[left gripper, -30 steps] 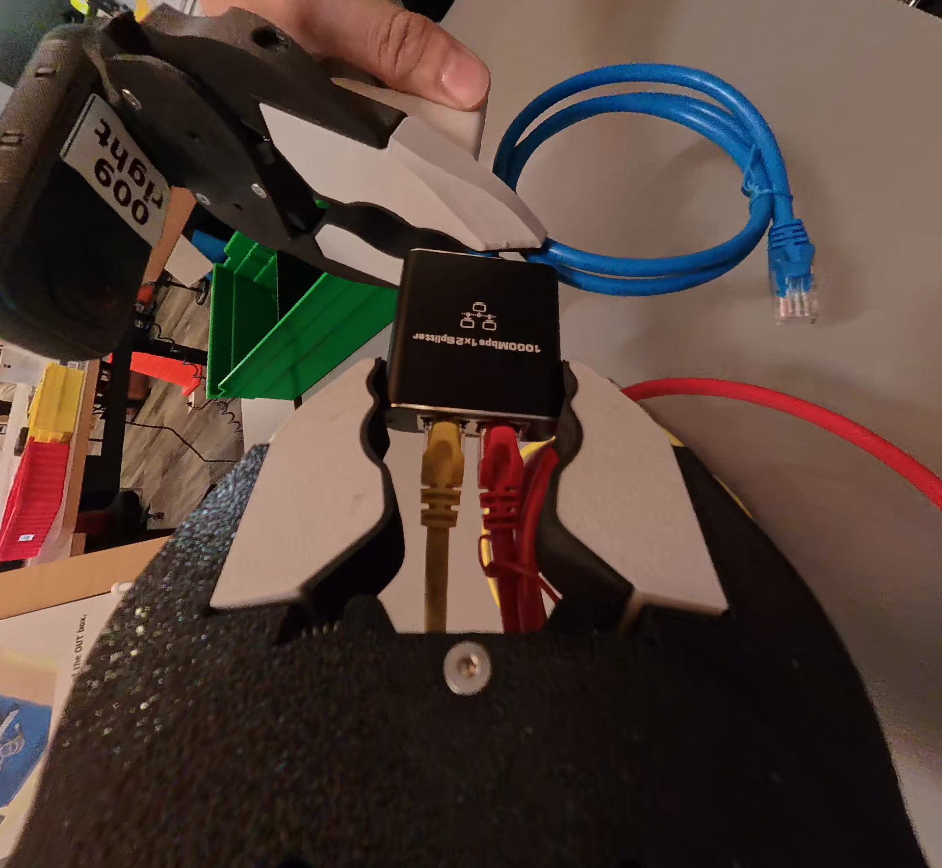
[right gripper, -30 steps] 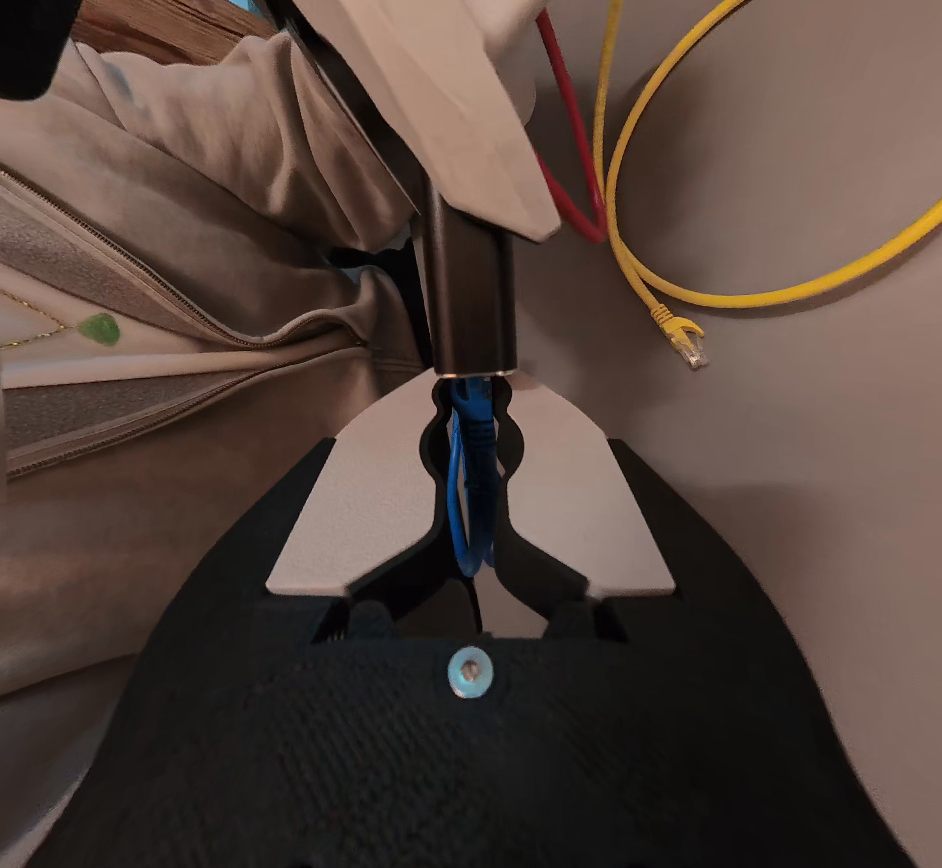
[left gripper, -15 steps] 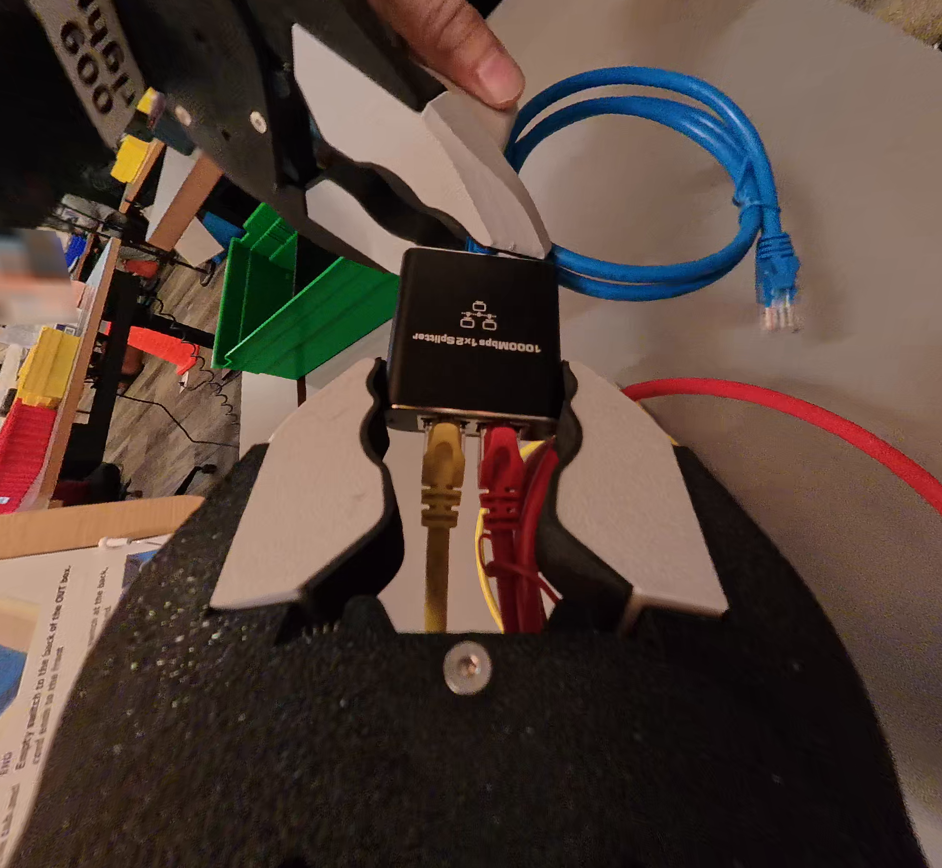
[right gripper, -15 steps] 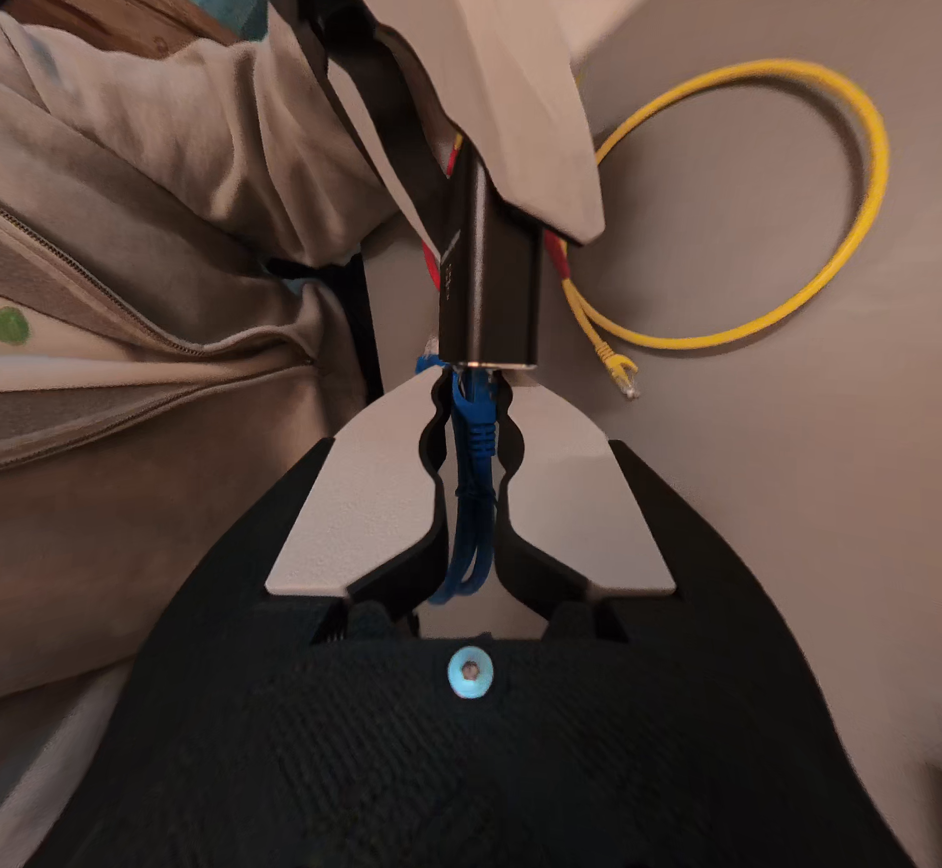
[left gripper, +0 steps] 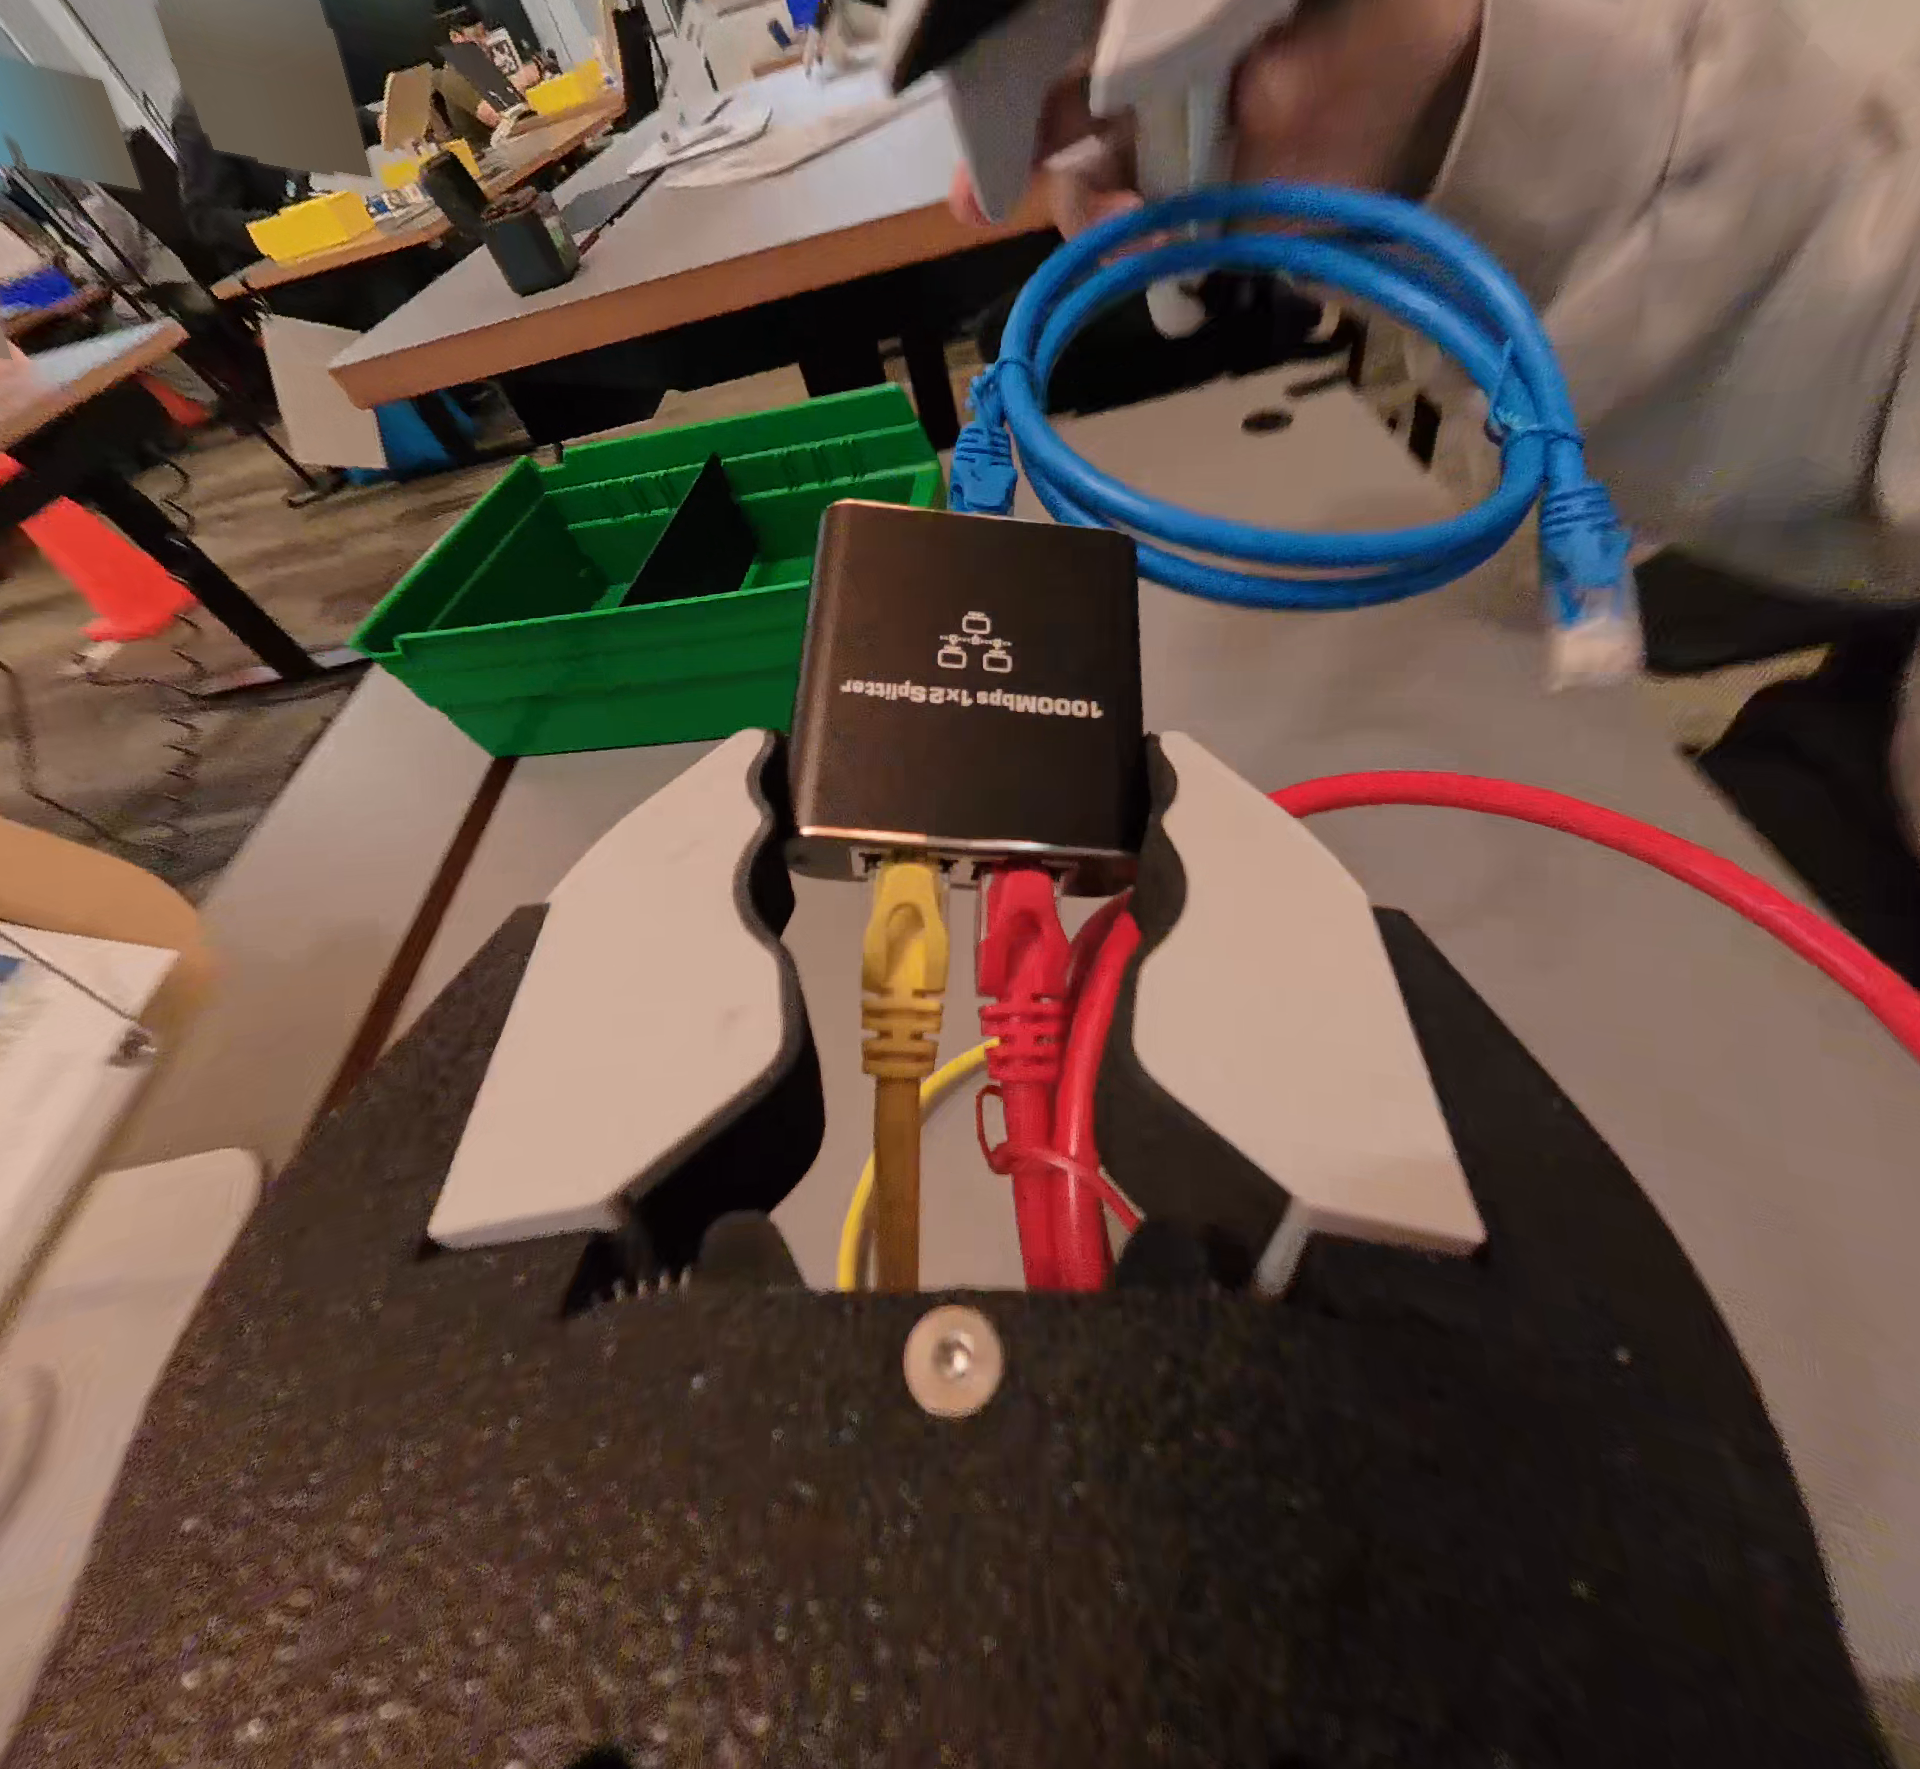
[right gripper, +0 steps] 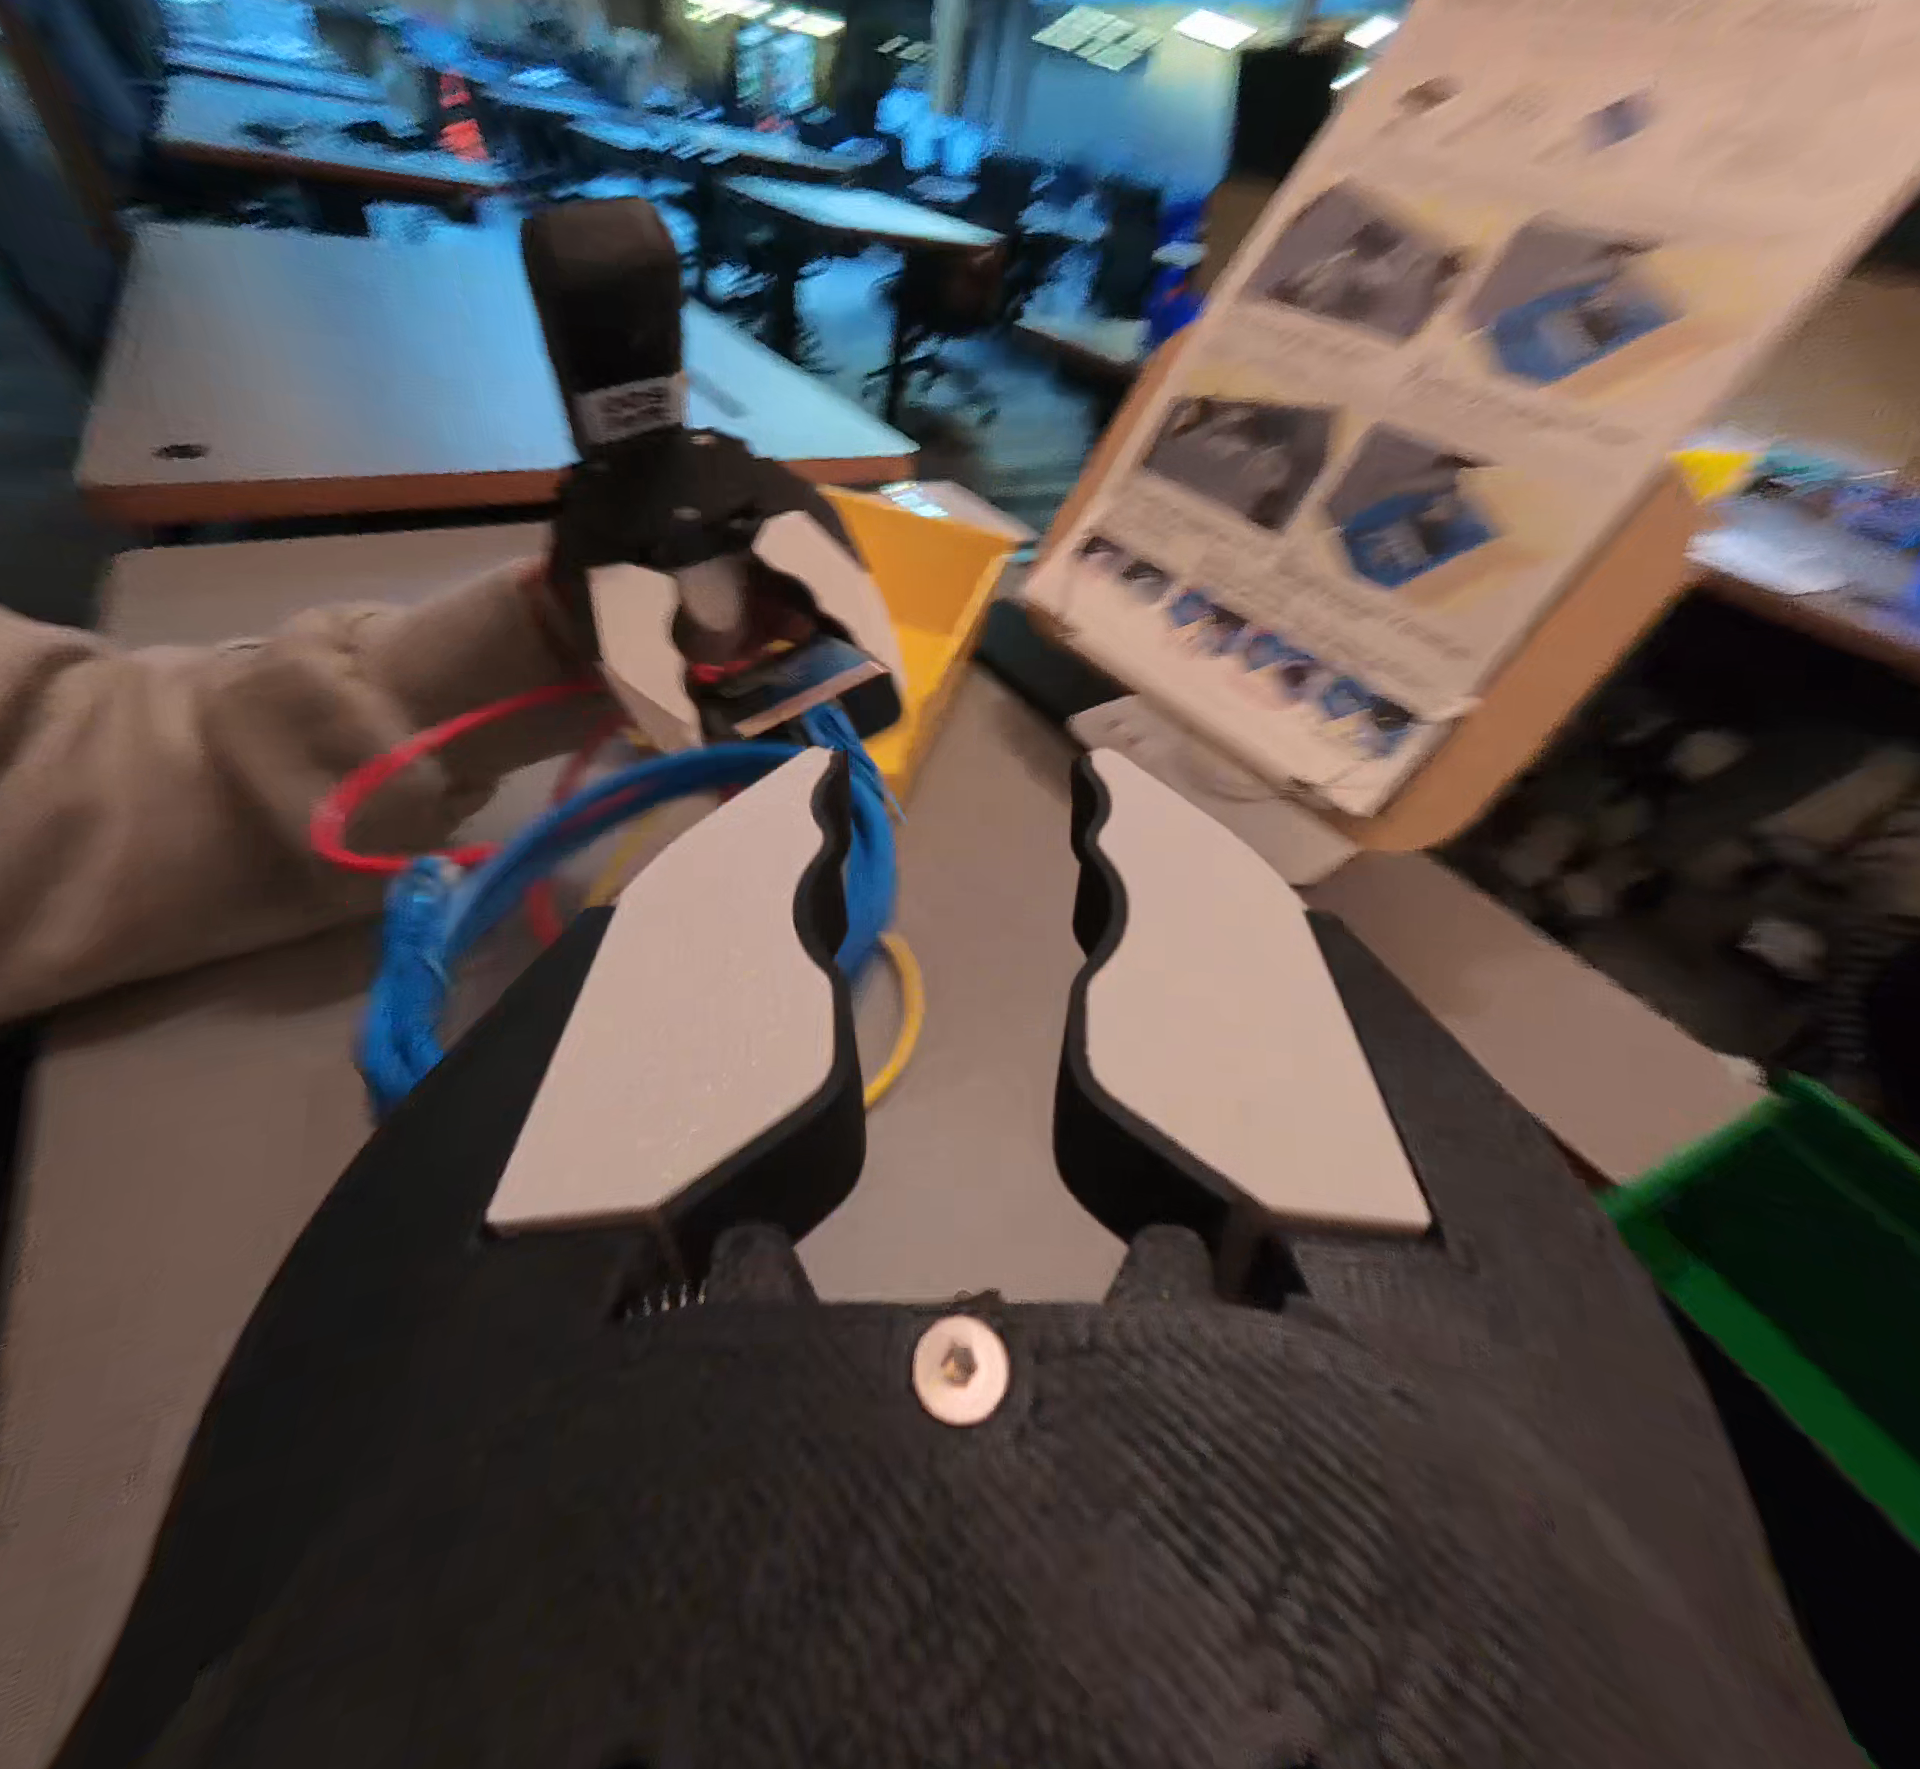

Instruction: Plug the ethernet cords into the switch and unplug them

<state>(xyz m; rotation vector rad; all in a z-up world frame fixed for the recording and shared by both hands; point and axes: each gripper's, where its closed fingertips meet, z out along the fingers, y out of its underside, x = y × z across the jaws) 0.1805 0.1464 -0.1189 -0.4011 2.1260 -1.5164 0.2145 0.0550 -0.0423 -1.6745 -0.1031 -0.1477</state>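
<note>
My left gripper is shut on the black switch, with its pads on the switch's two sides. A yellow plug and a red plug sit in the near ports. The blue cord hangs in a coil from the far side, where one end goes into the switch. Its other plug dangles free. My right gripper is open and holds nothing. The blue cord runs beside its left finger. The right gripper also shows blurred at the top of the left wrist view.
A green bin stands behind the switch and shows at the lower right of the right wrist view. A yellow bin and a tilted cardboard box with a printed sheet stand beyond. A person's sleeve is at the left. The grippers' ends are close to 12 centimetres from one another.
My right gripper has opened, let go of the blue plug and drawn back from the switch. The blue plug stays in the switch. My left gripper still holds the switch and has tilted up.
</note>
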